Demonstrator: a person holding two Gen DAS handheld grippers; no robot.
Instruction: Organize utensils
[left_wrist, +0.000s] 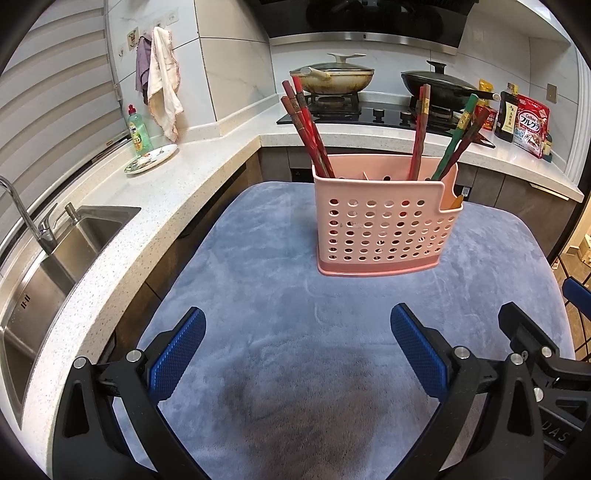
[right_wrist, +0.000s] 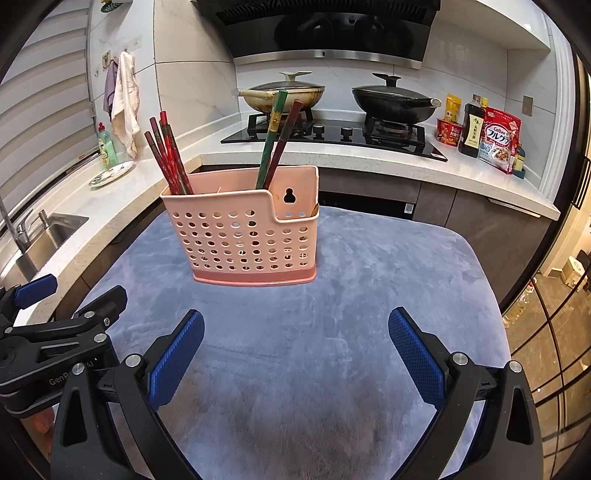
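In the left wrist view, the left gripper (left_wrist: 297, 349) hangs low over the blue cloth (left_wrist: 280, 314) with its two blue pads spread wide apart, and nothing is between them. It holds nothing. The pink holder (left_wrist: 386, 218) stands upright on the far part of the cloth, well ahead of the pads, and it has many little holes so water can drip out. Chopsticks stick up out of it in bunches: a red bunch (left_wrist: 306, 129) leans to the left end, one pair (left_wrist: 421, 129) stands near the middle, and a green and dark red pair (left_wrist: 458, 136) leans out to the right. They lean because the holder is wide and the sticks are thin. The right gripper (left_wrist: 532, 343) peeks in at the right edge. In the right wrist view, the right gripper (right_wrist: 295, 347) is also spread wide and empty, hanging over the bare cloth near the front. The holder sits ahead and a bit to the left, and the short side pocket (right_wrist: 295, 210) at its right end looks nearly empty, though something small peeks out there and I cannot tell what. No loose chopsticks lie on the cloth in either view, so I think the tidying is done or nearly done, and both tongs wait back so they do not bump the sticks.
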